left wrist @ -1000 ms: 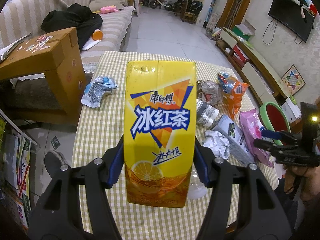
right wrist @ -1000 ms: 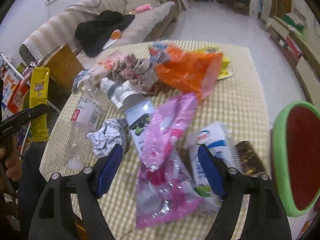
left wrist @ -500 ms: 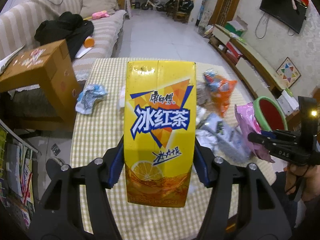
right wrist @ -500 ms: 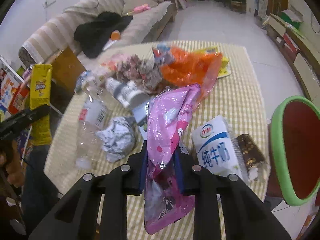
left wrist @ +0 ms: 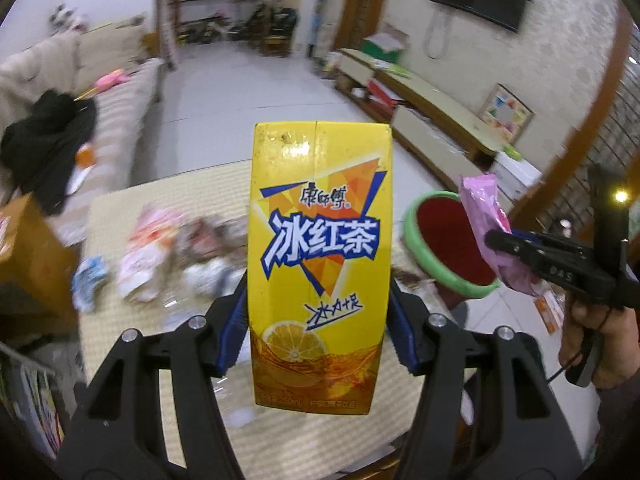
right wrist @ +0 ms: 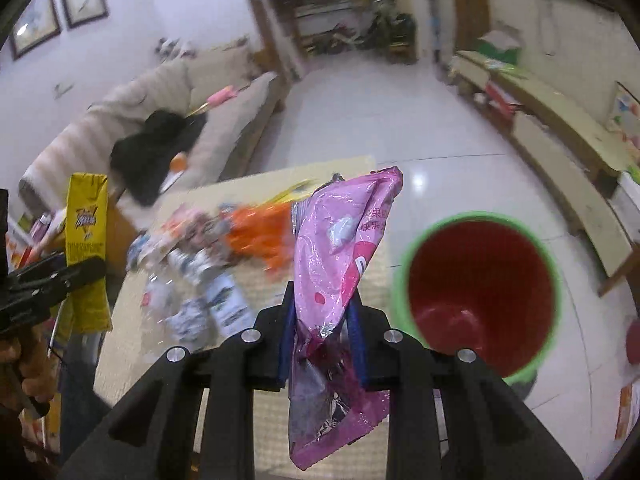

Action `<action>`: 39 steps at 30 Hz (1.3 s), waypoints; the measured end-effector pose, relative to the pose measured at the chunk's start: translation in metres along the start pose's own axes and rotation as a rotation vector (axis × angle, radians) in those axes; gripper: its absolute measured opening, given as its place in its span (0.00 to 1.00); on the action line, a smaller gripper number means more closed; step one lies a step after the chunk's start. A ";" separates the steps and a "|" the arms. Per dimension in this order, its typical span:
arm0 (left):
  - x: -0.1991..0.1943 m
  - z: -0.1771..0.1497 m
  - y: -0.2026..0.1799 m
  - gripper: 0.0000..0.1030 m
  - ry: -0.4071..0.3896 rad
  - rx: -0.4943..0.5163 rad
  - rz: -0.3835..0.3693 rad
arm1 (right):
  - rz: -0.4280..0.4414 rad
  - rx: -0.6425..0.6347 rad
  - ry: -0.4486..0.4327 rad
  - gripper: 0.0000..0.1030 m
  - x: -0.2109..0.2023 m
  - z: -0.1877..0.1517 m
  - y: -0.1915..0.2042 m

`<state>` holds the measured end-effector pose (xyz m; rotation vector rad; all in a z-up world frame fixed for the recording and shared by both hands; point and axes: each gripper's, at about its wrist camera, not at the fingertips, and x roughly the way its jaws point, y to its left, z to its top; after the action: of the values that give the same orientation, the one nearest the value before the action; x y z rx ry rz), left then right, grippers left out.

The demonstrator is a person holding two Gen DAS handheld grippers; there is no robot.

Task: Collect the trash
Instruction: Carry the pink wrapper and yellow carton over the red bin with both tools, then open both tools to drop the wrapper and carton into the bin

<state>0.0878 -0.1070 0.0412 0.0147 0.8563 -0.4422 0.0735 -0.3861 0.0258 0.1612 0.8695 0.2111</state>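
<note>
My left gripper [left wrist: 318,324] is shut on a yellow iced-tea carton [left wrist: 318,248], held upright above the checked table [left wrist: 192,196]; the carton also shows in the right wrist view [right wrist: 86,224]. My right gripper [right wrist: 322,332] is shut on a pink foil wrapper [right wrist: 340,264], lifted above the table's right edge, left of the red bin with a green rim [right wrist: 480,292]. In the left wrist view the wrapper [left wrist: 486,216] hangs in front of the bin [left wrist: 444,244].
Several wrappers, a bottle and cartons lie in a blurred heap on the table [right wrist: 208,264], with an orange bag [right wrist: 260,232]. A cardboard box [left wrist: 28,248] stands left of the table. A sofa [right wrist: 168,128] is behind; a low cabinet [right wrist: 560,152] runs along the right wall.
My right gripper has lifted the pink wrapper off the table and swung right toward the bin. My left gripper has risen and turned right with the carton.
</note>
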 end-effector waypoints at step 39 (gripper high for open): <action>0.185 0.078 -0.181 0.95 0.153 0.131 -0.237 | -0.146 0.250 0.024 0.77 0.032 -0.013 -0.181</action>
<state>0.1809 -0.3550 -0.0130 0.0686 0.9827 -0.7267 0.1045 -0.5522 -0.0469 0.3273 0.9265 -0.0330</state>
